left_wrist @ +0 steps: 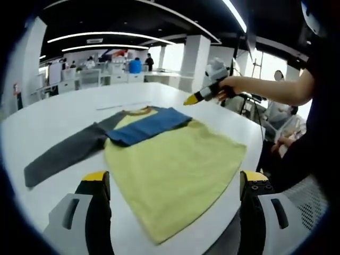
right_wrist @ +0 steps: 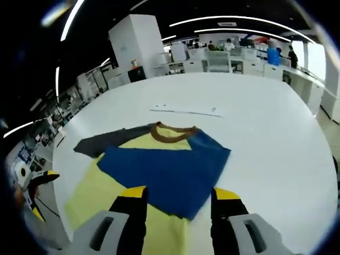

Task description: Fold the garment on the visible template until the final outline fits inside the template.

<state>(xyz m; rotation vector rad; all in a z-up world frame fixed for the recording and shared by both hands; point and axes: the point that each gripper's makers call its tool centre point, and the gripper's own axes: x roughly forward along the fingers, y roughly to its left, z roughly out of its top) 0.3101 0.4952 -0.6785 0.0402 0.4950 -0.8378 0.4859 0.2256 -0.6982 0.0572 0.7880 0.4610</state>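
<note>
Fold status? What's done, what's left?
Done: blue sleeve folded across the yellow shirt. In hand: nothing; left gripper and right gripper both open, empty. Left: grey sleeve lies spread on the white table, body unfolded.

Big white round-edged surface (right_wrist: pixel 265 138) takes up most of both views. In the right gripper view there's a thin white strip (right_wrist: pixel 186 110) lying flat on it around 12 o'clock. Behind it is an open office: a chunky white pillar (right_wrist: pixel 137 40) at 11 o'clock, desks and chairs (right_wrist: pixel 218 59) toward 1 o'clock, and long curved ceiling lights (right_wrist: pixel 234 21). The left gripper view has another white pillar (left_wrist: pixel 195 62) at 12 o'clock and someone in a blue top (left_wrist: pixel 135 65) way back.
</note>
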